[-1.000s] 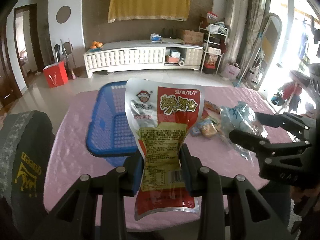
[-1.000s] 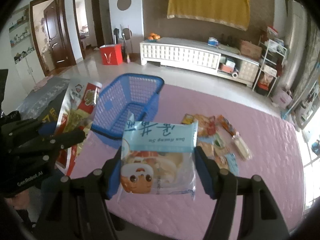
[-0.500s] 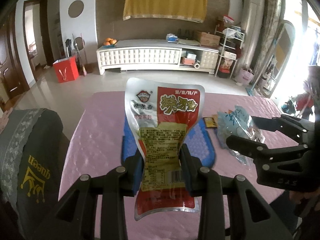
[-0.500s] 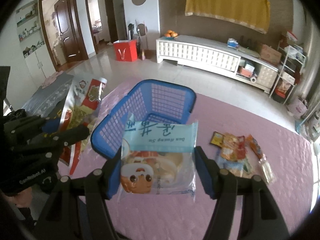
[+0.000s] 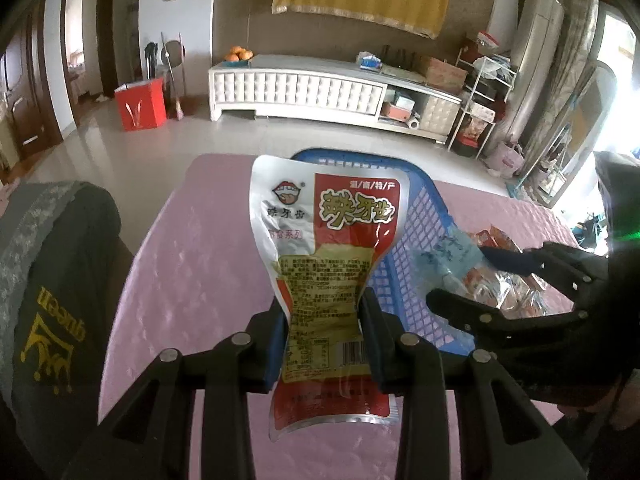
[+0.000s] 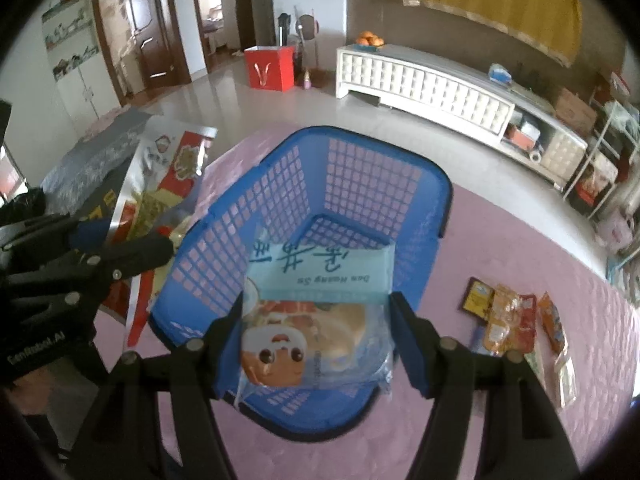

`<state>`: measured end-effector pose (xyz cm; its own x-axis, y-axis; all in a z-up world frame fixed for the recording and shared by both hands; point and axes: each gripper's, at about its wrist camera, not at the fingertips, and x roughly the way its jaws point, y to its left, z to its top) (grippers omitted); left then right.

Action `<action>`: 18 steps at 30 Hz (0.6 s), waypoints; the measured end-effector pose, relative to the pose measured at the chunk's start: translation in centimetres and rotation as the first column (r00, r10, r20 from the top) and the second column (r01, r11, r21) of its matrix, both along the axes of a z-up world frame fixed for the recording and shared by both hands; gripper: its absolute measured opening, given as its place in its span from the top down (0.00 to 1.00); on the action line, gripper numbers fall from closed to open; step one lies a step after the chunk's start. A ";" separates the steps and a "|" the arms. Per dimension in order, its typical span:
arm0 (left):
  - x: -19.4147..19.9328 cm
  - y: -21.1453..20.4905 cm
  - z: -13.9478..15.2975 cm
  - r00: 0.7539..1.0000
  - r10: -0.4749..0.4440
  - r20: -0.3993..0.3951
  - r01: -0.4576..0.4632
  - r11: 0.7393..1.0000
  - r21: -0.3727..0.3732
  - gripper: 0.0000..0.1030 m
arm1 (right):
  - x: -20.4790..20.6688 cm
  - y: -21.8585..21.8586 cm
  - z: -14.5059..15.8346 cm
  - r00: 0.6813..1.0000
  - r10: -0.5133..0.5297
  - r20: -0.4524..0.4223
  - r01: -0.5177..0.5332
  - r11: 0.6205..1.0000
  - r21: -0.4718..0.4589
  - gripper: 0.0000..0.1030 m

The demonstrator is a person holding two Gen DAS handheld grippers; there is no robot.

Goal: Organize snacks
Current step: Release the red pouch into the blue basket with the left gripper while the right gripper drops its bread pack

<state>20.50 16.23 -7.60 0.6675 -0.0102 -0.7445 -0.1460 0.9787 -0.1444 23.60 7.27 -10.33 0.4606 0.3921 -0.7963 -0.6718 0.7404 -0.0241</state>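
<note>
At the centre of the right wrist view, the blue basket (image 6: pixel 360 184) is standing on the pink bench (image 6: pixel 520 264), showing only bare mesh floor where it is not hidden. The right tool (image 6: pixel 318 336) is gripping a pale blue pastry packet (image 6: pixel 320 300) above it. The left tool (image 5: pixel 324 332) is pinching a red and silver snack pouch (image 5: pixel 326 236) in front of the basket's left wall. Loose snacks (image 6: pixel 516 324) are lying at lower right, apart from the basket. Open bench is stretching along its left edge, beside a grey chair back (image 5: pixel 52 272).
</note>
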 end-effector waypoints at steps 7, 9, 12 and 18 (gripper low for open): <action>-0.5 -0.1 -0.3 1.000 0.007 -0.015 -0.007 1.000 0.006 0.69 | -0.1 0.6 -0.7 0.997 0.050 -0.055 -0.050 0.999 -0.015 0.27; -0.5 -0.1 -0.2 1.000 0.003 -0.019 -0.002 1.000 0.012 0.69 | -0.3 0.4 -0.9 0.997 0.053 -0.061 -0.055 0.998 -0.028 0.19; -0.8 -0.2 -0.2 1.000 0.002 -0.027 -0.002 1.000 0.018 0.69 | -0.6 -0.2 -0.9 0.997 0.041 -0.067 -0.043 0.999 -0.023 0.13; -0.6 -0.6 0.5 1.000 -0.017 -0.025 0.017 1.000 0.016 0.69 | -0.8 -2.0 0.7 0.999 -0.004 -0.048 0.005 1.000 0.031 0.12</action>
<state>19.85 15.59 -7.13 0.6486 -0.0094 -0.7611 -0.1328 0.9832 -0.1253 22.85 5.26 -9.65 0.4241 0.4150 -0.8049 -0.6681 0.7434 0.0312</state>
